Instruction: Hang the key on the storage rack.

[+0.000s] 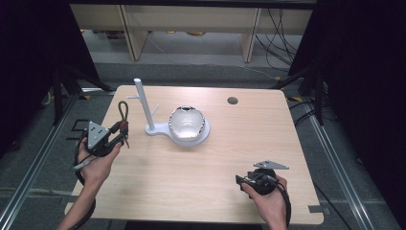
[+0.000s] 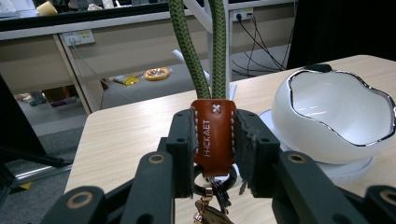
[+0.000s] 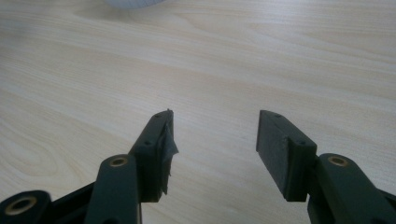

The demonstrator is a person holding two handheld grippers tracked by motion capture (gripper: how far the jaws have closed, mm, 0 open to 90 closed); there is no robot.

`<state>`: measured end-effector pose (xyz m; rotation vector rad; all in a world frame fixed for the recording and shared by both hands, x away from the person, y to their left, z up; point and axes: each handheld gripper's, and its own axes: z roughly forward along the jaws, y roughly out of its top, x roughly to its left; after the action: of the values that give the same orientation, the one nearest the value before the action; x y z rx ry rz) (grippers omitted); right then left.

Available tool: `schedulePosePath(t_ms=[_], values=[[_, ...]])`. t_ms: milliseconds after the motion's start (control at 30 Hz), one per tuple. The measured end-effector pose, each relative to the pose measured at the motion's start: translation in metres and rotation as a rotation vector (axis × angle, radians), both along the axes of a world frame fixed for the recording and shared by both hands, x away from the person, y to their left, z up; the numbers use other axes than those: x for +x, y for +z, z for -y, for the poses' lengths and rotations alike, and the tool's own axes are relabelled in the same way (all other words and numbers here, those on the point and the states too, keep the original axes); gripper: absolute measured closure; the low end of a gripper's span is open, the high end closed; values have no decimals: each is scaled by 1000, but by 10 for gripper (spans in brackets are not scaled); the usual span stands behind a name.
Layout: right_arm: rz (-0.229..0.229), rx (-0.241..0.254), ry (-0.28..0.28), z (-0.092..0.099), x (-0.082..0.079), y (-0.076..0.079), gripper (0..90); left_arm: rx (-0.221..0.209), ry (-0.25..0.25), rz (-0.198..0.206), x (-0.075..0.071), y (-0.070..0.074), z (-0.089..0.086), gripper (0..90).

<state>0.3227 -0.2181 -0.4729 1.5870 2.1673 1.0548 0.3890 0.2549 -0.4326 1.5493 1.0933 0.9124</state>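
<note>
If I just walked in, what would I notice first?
Probably the shiny white bowl on its round white stand, in the middle of the wooden table. Next, the green rope keychain with a brown leather tab, pinched in the left gripper at the table's left side. The right gripper hangs open above bare wood.

Even overhead light, dark edges, soft slightly blurred pictures.

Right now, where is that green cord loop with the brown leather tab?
The cord loop is at the table's left side in the high view, clamped by its leather tab in the left claw, left of the white stand.
</note>
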Motion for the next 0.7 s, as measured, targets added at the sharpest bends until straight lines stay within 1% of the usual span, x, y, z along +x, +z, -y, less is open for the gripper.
schedulePosePath(t_ms=[100,133,167,300,400,433,533,600,667,700], values=[[-2,-1,-7,-1,0,0,474,9,1,-8,3,2,1,680],[-2,-1,-7,0,0,0,474,11,1,-6,4,3,2,680],[-1,12,5,0,0,1,474,12,1,-5,5,3,2,679],[0,11,4,0,0,1,474,19,-1,-3,9,6,2,680],[-1,12,4,0,0,0,474,18,0,-4,11,8,3,680],[1,-4,-7,0,0,0,474,20,-2,-7,13,9,3,679],[3,-1,-7,-1,0,0,474,9,-3,-7,17,9,4,679],[2,2,-4,0,0,0,474,11,-1,-14,19,9,4,679],[0,-5,-6,0,0,0,474,9,0,-20,21,9,5,679],[0,3,-3,0,0,0,474,10,0,-20,22,8,5,679]])
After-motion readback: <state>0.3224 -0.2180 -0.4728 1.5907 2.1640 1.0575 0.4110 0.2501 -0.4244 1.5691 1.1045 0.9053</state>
